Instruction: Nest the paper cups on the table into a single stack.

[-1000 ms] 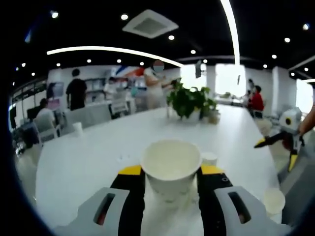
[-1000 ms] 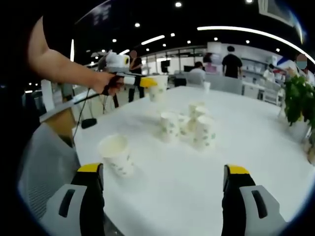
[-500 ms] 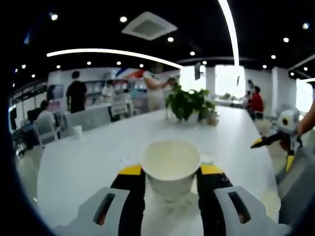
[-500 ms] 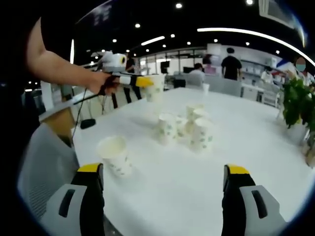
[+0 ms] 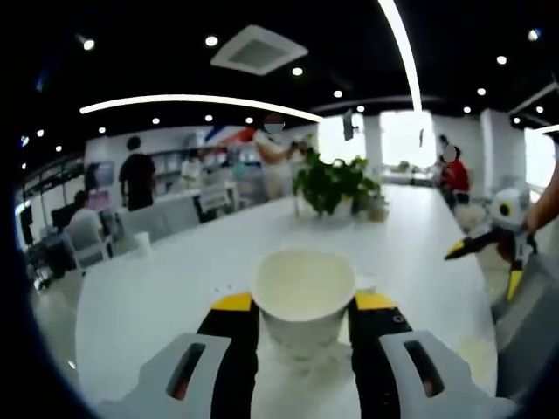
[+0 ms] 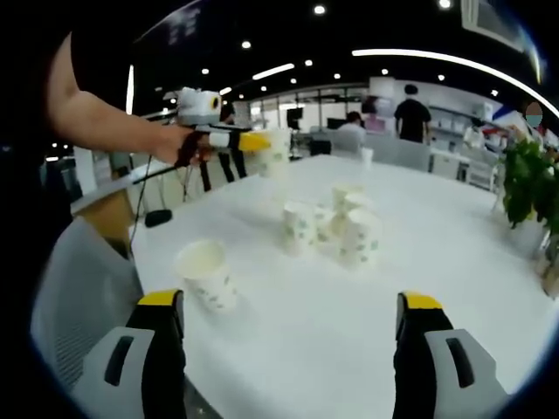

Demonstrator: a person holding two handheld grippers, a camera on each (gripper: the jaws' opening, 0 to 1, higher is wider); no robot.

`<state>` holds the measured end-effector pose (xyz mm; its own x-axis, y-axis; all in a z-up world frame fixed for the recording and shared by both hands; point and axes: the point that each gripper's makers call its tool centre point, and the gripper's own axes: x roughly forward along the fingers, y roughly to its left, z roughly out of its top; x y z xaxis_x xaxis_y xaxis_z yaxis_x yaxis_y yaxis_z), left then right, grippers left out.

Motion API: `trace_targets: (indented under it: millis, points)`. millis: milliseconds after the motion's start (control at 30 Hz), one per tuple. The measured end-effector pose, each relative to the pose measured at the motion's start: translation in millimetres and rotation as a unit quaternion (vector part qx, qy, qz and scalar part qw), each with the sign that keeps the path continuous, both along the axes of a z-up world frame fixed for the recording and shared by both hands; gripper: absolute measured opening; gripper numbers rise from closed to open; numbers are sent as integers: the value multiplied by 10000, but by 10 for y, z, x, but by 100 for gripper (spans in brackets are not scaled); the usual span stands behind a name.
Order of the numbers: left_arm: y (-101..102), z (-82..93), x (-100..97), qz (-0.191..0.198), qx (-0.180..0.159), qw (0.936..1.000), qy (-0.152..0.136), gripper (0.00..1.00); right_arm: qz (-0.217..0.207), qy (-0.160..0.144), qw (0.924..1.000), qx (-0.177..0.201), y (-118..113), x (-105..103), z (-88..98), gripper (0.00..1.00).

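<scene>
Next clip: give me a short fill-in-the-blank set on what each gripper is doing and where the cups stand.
1. The left gripper is shut on a paper ____.
2. The right gripper has its jaws ____ and holds nothing.
3. The lone cup stands on the white ____, apart from the cup cluster.

Missing words: cup; open; table

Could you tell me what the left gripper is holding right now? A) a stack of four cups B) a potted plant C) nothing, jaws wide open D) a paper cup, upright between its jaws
D: the left gripper is shut on a single upright paper cup, open mouth up.
</scene>
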<state>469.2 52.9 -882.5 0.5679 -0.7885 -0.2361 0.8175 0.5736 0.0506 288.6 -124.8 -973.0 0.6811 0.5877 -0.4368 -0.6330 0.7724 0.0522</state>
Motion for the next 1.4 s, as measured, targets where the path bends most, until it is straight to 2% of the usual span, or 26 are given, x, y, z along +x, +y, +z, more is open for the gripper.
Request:
trace_targets:
  millis: [200,767,1000,1200,1400]
  points:
    - [-10,102,-100,53,-91,9999,-14,38,20,-22,10000,-9,22,24,39,99]
    - [-17,181,-513,-20,-116,9999,-36,39,132,-171,9998,29,108,-36,120,99]
    - [-83,237,-684,-42,-125,9999,-86,39,124,-176,9998,46,68,-54,110,99]
    - [-147,260,-775,-80,-99,9999,-75,39,91,-162,9998,63,12,-41,113,99]
    - [-247,309,-758,-187,-65,9998,-81,39,64,-150,9998,87,-53,35,132,99]
